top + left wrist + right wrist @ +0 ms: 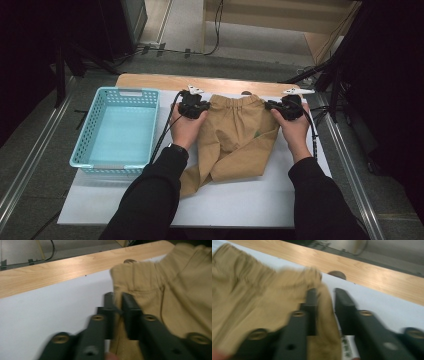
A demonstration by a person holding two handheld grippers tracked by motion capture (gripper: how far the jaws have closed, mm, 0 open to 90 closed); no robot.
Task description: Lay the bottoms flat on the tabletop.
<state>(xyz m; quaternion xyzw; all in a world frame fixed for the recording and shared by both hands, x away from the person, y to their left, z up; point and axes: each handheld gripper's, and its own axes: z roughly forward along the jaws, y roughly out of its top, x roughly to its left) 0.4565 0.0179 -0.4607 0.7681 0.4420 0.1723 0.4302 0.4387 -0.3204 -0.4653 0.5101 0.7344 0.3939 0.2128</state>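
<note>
A pair of tan trousers (235, 135) lies flat on the white sheet (240, 200), elastic waistband toward the far edge and legs toward the person. My left gripper (196, 102) is at the waistband's left corner. In the left gripper view, that gripper (118, 302) has its jaws a little apart, with the trousers' (175, 290) side edge between them. My right gripper (280, 105) is at the waistband's right corner. In the right gripper view, the cloth (249, 290) lies against one jaw of that gripper (325, 297), and a gap shows before the other jaw.
A light blue plastic basket (82, 145) with nothing in it stands at the left on the sheet. A strip of wooden tabletop (165, 81) runs along the far edge. Beyond it are the floor, cables and dark stands.
</note>
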